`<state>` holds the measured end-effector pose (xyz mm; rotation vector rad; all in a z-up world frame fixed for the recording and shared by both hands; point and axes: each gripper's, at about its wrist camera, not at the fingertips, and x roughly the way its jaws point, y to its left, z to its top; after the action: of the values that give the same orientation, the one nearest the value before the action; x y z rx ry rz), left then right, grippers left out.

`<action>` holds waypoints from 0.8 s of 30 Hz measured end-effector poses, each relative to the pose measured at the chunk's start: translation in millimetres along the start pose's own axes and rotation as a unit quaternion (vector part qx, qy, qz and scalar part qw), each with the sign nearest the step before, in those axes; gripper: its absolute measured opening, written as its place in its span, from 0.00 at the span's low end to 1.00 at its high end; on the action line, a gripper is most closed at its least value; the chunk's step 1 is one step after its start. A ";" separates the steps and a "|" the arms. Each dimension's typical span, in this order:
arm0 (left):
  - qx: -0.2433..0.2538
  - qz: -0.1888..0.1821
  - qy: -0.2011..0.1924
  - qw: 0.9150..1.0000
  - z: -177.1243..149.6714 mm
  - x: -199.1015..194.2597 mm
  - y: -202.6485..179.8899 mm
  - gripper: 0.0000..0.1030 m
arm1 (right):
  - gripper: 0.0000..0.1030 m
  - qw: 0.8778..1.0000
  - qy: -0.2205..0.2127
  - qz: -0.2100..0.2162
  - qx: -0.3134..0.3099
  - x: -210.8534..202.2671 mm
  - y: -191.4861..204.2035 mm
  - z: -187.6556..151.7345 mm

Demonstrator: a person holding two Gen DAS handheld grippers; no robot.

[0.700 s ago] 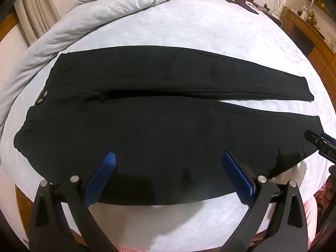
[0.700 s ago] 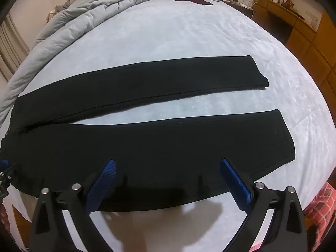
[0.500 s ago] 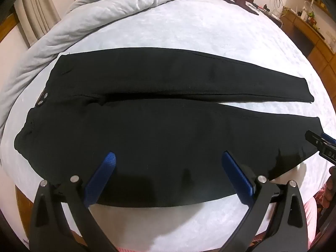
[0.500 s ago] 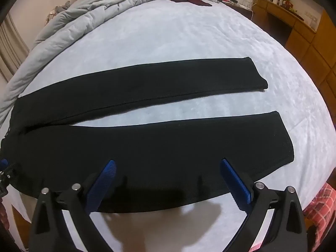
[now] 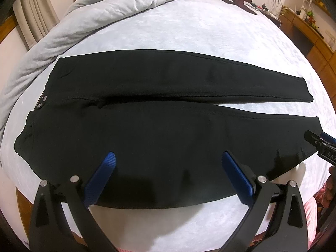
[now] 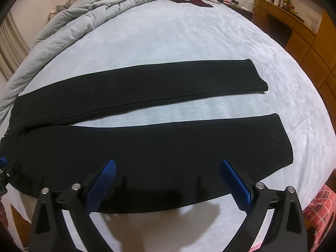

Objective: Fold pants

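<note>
From your left wrist: black pants [image 5: 163,130] lie flat across the pale bedsheet [image 5: 199,31], waistband at left, legs running right; your left gripper [image 5: 168,161] hovers over the near leg, jaws spread wide, holding nothing; a grey duvet [image 5: 100,14] is bunched at the far left. From your right wrist: the two legs part toward the cuffs; your right gripper [image 6: 168,169] hangs over the near leg, jaws wide apart and empty; a wooden desk [image 6: 294,21] stands far right.

black pants [image 5: 159,130] flat on bed, unfolded; legs slightly apart
</note>
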<state>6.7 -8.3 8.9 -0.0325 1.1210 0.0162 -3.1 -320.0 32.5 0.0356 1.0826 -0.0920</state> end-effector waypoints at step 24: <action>0.002 0.002 0.008 1.000 5.0 0.3 -11.6 0.97 | 0.96 1.000 0.001 0.009 -0.002 7.6 -1.8 0.2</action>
<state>11.7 -19.7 10.9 -0.0274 1.1379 0.0176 0.5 -322.2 25.8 0.0419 1.0844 -0.0729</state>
